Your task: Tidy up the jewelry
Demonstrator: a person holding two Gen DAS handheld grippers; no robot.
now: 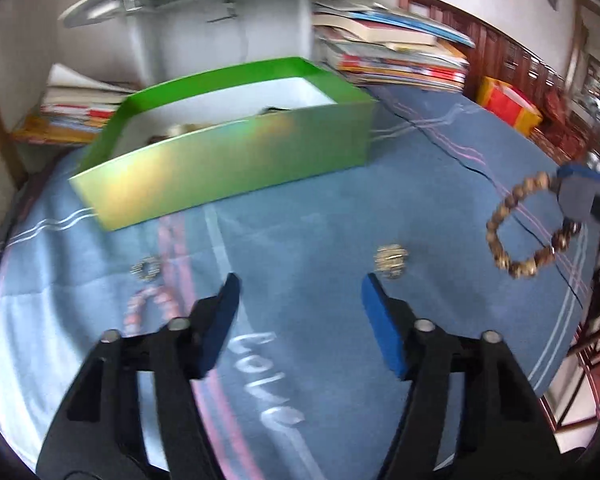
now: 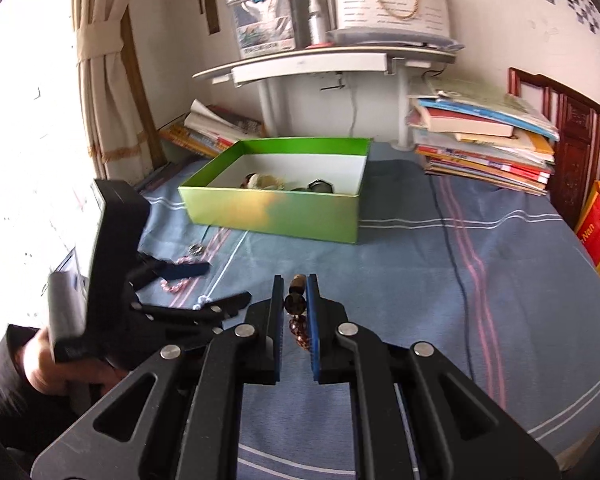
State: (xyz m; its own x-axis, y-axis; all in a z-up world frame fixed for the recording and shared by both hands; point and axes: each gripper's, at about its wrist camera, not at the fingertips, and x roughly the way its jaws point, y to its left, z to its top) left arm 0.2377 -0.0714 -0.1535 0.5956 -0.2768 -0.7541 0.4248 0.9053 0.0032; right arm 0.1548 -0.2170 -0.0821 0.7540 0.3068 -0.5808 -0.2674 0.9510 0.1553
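Green box (image 2: 276,216) is set at the far edge of the blue cloth (image 2: 480,280), books stacked behind; bare cloth is left in front. Left gripper (image 1: 300,292) is angled down over the cloth, jaws spread, nothing between. Small ring-like pieces (image 1: 392,260) are seen just ahead, blurred. Right gripper (image 2: 296,300) is pinched shut on the bead bracelet (image 1: 516,228), raised off the cloth.

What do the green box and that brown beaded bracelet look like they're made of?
The green box looks like cardboard with a glossy foil-like coating: thin straight walls, plain white inside, and a rainbow sheen on the front. The brown bracelet, pinched in the right gripper, looks like round wooden or seed beads: mottled brown, some darker and shinier. Polished stone or resin cannot be ruled out.
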